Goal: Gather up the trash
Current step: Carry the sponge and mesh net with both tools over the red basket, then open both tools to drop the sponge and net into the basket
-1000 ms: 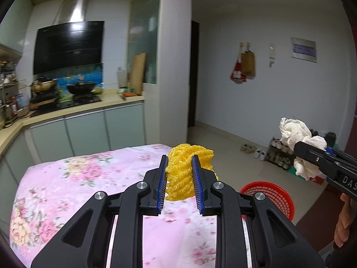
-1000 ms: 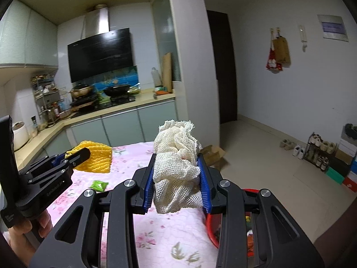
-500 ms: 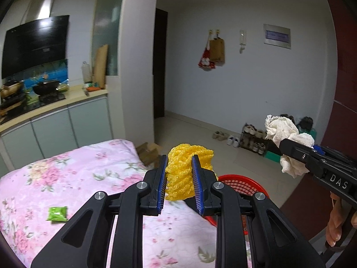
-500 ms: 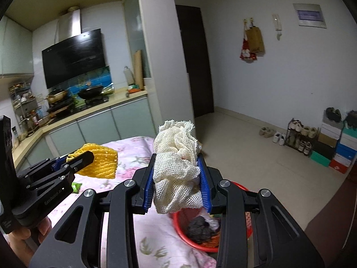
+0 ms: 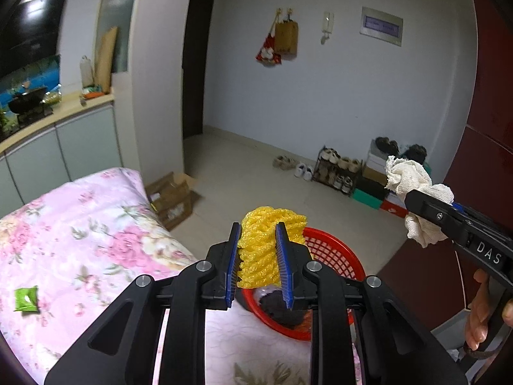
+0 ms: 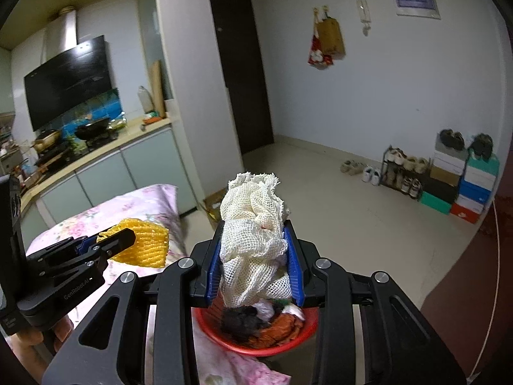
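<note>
My left wrist view looks forward along its fingers, close above the red basket beside the floral table, while my right wrist view faces likewise over the same basket, both sharing the shoe rack wall.

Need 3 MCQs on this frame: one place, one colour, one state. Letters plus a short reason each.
1. Where is the red basket?
A. on the shoe rack
B. below the right gripper, at the table's edge
C. on the kitchen counter

2. What colour is the foam net in the left gripper?
A. yellow
B. green
C. white

3. What state is the right gripper in?
A. open, holding nothing
B. shut on the green packet
C. shut on the white mesh cloth

Answers:
1 B: the right wrist view shows the basket rim just under the fingers.
2 A: the net is bright yellow between the blue pads.
3 C: the cloth is pinched between both pads.
</note>
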### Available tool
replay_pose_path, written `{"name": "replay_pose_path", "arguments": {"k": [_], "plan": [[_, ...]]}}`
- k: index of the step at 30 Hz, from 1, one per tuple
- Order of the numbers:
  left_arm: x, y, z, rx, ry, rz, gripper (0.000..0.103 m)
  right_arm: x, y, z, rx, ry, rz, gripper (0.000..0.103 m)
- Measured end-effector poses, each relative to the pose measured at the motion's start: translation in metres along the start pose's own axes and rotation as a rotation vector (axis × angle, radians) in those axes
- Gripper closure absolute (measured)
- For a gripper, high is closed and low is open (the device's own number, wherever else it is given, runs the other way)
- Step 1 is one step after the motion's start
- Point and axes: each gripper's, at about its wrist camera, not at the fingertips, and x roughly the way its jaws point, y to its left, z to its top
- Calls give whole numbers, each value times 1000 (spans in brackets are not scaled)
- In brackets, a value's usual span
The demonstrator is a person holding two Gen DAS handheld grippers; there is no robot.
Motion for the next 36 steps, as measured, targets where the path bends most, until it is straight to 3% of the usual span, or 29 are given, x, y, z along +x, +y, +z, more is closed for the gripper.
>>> {"name": "replay_pose_path", "arguments": {"k": [10,21,25,30,36], "plan": [[60,-24,-1,25,113,-47,82,28,-24,-3,37,63,-53,69],[131,-35,-34,40,292,-54,79,85,-43,-25,69,240,-50,69],[145,-34,-42,38,325,-52,67,100,-45,-34,83,296,-31,68],[148,-25,-43,-10,341,-43,43,107,-48,-40,96,329,-13,53],[127,-14,-35,-18,293,-2,31,102,-52,-37,96,320,-10,52]]}}
